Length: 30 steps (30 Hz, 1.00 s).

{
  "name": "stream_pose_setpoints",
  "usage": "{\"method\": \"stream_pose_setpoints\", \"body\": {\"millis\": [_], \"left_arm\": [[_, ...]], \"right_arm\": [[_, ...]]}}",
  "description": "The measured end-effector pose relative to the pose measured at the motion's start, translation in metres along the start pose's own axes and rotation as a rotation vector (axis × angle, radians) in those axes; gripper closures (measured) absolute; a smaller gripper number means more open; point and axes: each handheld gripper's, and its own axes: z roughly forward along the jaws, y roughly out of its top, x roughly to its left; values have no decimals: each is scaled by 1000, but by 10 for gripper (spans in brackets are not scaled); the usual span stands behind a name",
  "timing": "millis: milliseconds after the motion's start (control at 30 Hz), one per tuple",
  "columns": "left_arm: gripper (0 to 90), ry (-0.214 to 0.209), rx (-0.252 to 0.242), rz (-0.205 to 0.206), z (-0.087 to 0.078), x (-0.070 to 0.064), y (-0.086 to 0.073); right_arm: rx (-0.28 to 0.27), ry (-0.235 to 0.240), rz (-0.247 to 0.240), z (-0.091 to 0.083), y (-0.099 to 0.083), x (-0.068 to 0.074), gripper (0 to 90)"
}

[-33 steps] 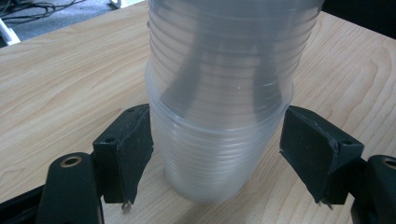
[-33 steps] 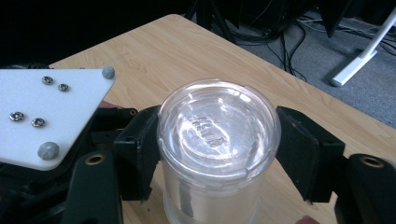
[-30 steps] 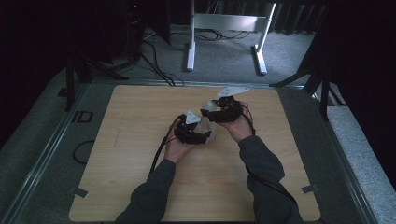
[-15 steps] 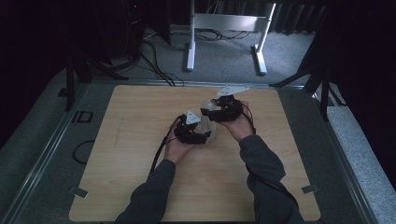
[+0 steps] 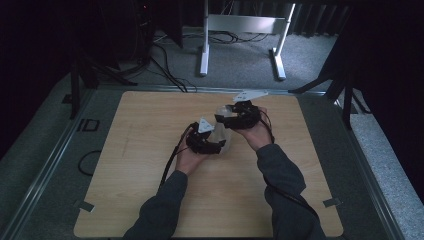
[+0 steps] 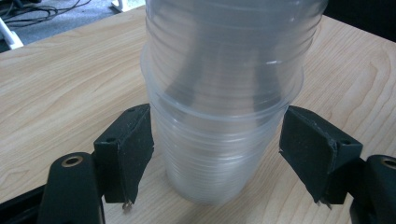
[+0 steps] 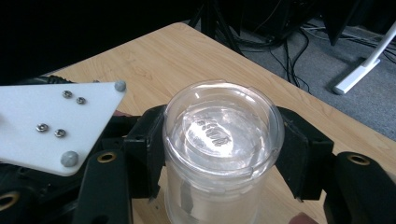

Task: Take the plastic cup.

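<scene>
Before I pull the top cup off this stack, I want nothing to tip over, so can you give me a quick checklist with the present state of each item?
1. Stack of clear plastic cups stands upside down on the light wooden table: ok.
2. Left gripper brackets the lower cups: ok, but a gap shows beside each jaw, so it is not clamped yet.
3. Right gripper sits at the top cup, jaws against its sides: ok.
4. Firmness of the right grip: cannot tell.
5. Stack upright, not leaning: ok.
6. Bare table around the stack for setting the freed cup down: ok.
</scene>
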Motion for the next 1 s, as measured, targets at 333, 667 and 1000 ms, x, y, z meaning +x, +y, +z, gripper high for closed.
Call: {"method": "stream_pose_setpoints", "body": {"millis": [333,667,1000], "left_arm": [[241,1,-32,-2,-2,-1,1],[253,2,-31,4,1,0,1],[264,8,-21,15,1,-1,0]], "right_arm": [[10,6,1,0,0,-1,398],[11,6,5,1,-1,-1,398],[-12,9,5,-3,3,-2,399]]}}
